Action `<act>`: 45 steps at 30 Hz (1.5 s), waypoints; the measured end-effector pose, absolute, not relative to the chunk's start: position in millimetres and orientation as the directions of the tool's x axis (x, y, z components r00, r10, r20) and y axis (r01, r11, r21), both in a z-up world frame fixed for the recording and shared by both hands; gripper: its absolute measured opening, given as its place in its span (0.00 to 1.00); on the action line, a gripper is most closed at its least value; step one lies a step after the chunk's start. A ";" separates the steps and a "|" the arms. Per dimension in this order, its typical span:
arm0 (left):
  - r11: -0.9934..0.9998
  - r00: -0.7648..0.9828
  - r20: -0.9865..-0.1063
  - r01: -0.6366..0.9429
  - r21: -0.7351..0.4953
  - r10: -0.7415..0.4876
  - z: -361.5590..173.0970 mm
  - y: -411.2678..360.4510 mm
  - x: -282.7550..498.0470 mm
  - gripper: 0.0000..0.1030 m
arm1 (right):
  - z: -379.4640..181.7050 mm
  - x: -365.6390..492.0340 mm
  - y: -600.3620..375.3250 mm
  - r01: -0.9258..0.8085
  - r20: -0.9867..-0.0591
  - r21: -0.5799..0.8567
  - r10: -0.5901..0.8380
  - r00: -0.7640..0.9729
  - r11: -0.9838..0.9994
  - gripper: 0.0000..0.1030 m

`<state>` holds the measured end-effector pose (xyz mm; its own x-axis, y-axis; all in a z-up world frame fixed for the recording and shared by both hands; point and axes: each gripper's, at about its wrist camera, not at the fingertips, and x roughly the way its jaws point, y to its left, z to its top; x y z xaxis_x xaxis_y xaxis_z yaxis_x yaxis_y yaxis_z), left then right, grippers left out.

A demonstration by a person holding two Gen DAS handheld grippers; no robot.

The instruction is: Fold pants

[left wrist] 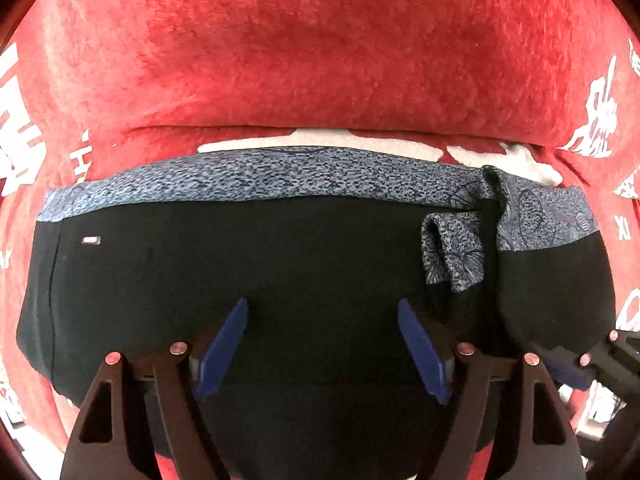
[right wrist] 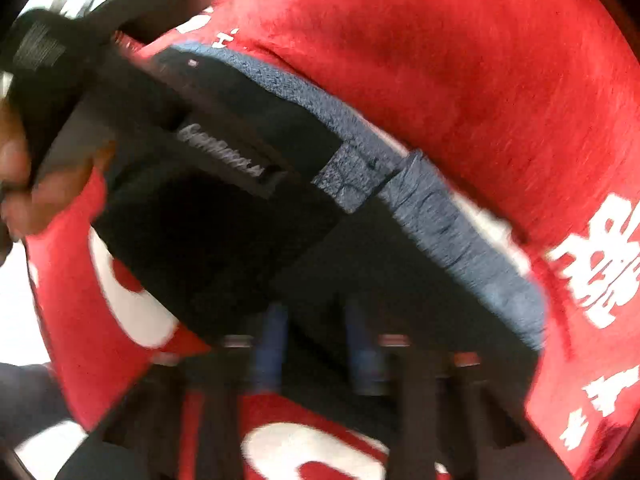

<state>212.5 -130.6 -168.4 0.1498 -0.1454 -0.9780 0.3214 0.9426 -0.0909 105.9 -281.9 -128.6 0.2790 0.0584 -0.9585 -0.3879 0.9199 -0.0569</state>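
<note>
Left claw (left wrist: pixel 322 344) wide over black pants (left wrist: pixel 240 280), patterned waistband (left wrist: pixel 280 180) at 12 o'clock, right claw (right wrist: pixel 316 344) narrow, blurred, red blanket (left wrist: pixel 320 60) beneath

red cloth (left wrist: pixel 320 60) beyond pants (left wrist: pixel 240 272) seemingly clear

Surface is a red plush blanket (left wrist: pixel 320 52) with large white printed characters and letters, filling almost the whole left wrist view and wrinkled into a soft ridge across the middle. White print sits at the left and right edges and near the far side; the right wrist view is motion-blurred but shows the same red cloth. A pale, bright floor patch (right wrist: pixel 16 312) shows past the blanket's left edge there; light is even, no hard shadows.
</note>
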 end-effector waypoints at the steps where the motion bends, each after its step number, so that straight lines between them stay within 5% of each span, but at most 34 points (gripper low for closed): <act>1: 0.943 0.153 -0.976 0.318 -0.099 -0.154 -164.0 -127.3 211.9 0.76 | -123.6 109.9 -287.7 -0.349 -0.958 -0.015 0.087 0.274 0.937 0.09; 6: 0.938 0.171 -0.971 0.331 -0.104 -0.168 -143.7 -107.7 214.5 0.76 | -93.8 108.0 -310.7 -0.215 -0.927 0.231 0.282 0.247 0.949 0.09; 18: 0.922 0.176 -0.965 0.370 -0.119 -0.196 -120.7 -135.3 218.0 0.76 | -122.9 90.8 -307.8 -0.169 -0.924 0.297 0.328 0.199 0.940 0.15; 21: 0.910 0.129 -0.962 0.375 -0.176 -0.240 -123.3 -150.6 219.6 0.76 | -110.1 92.8 -321.7 -0.117 -0.906 0.360 0.376 0.192 0.926 0.25; 23: 0.901 0.081 -0.960 0.374 -0.221 -0.269 -128.5 -157.5 222.0 0.76 | -102.1 90.6 -335.8 -0.061 -0.888 0.402 0.405 0.215 0.914 0.46; 24: 0.895 0.051 -0.956 0.369 -0.251 -0.289 -132.3 -160.1 223.1 0.76 | -97.3 88.8 -345.6 -0.028 -0.883 0.410 0.404 0.238 0.912 0.47; 30: 0.838 -0.117 -0.897 0.322 -0.440 -0.426 -152.2 -162.6 223.2 0.76 | -93.9 79.6 -397.3 0.168 -0.853 0.479 0.411 0.323 0.862 0.47; 38: 0.803 -0.167 -0.877 0.355 -0.480 -0.450 -160.1 -176.3 215.9 0.76 | -119.3 87.4 -406.2 0.271 -0.778 0.618 0.527 0.340 0.738 0.47; 42: 0.813 -0.150 -0.889 0.362 -0.457 -0.433 -160.3 -172.2 216.5 0.51 | -130.9 91.8 -390.5 0.254 -0.765 0.638 0.563 0.313 0.727 0.45; 45: 0.810 -0.151 -0.872 0.324 -0.489 -0.467 -160.9 -162.4 219.5 0.41 | -133.9 96.9 -378.5 0.238 -0.787 0.610 0.544 0.290 0.756 0.22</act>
<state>219.5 -162.4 -160.9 -0.1508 -0.4666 -0.8715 0.3238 0.8096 -0.4895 96.9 -378.5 -133.9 0.2896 0.5443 -0.7873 0.2375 0.7560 0.6100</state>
